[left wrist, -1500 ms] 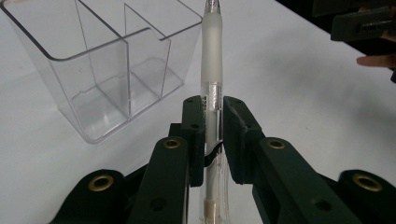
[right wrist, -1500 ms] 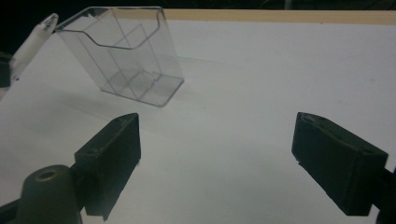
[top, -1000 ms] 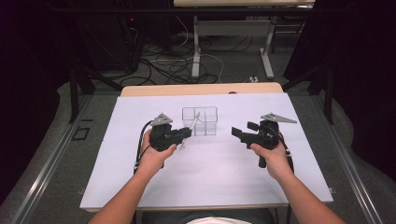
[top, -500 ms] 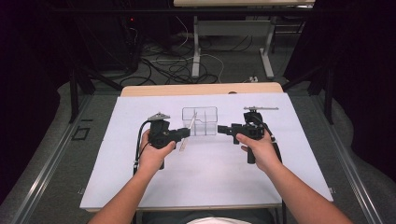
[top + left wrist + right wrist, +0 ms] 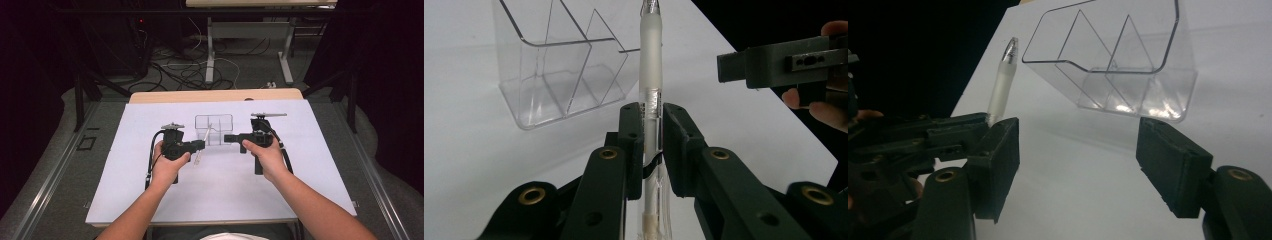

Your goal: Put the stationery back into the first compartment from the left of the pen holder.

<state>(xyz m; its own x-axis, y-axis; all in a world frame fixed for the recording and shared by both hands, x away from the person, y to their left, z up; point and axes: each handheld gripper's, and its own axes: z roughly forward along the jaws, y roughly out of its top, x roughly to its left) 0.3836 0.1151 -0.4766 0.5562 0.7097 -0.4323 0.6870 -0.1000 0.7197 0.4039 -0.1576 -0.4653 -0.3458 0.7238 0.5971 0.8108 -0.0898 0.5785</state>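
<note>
The left gripper (image 5: 651,125) is clamped on a clear-barrelled pen (image 5: 650,65), its jaws pinching the transparent barrel just below the frosted white grip sleeve, with the metal tip pointing up and away toward the clear acrylic organizer (image 5: 559,60). In the high view the pen (image 5: 203,142) is held just in front of the organizer (image 5: 214,129), slanting over the white sheet (image 5: 220,195) that covers the table. The right gripper (image 5: 1078,160) has its jaws wide apart with nothing between them, and hangs just beside the organizer's right end, facing the left gripper (image 5: 923,135) and the pen (image 5: 1002,82). The pen looks light, stiff and smooth; the bare plastic barrel probably invites slipping or twisting between flat jaws, while the frosted sleeve is likely rubbery and would give a surer hold, so a second grip would best go on that sleeve or on the barrel close to the present pinch. The organizer seems thin-walled, light and rigid, open at the top, with slanted dividers forming three narrow compartments; it could slide on the paper if nudged, and its hard edges could catch the pen tip. Open sheet lies all round, wide toward the person and at both sides, while the gap between the two grippers is tight. The table's far wooden edge (image 5: 215,95) sits behind the organizer.
</note>
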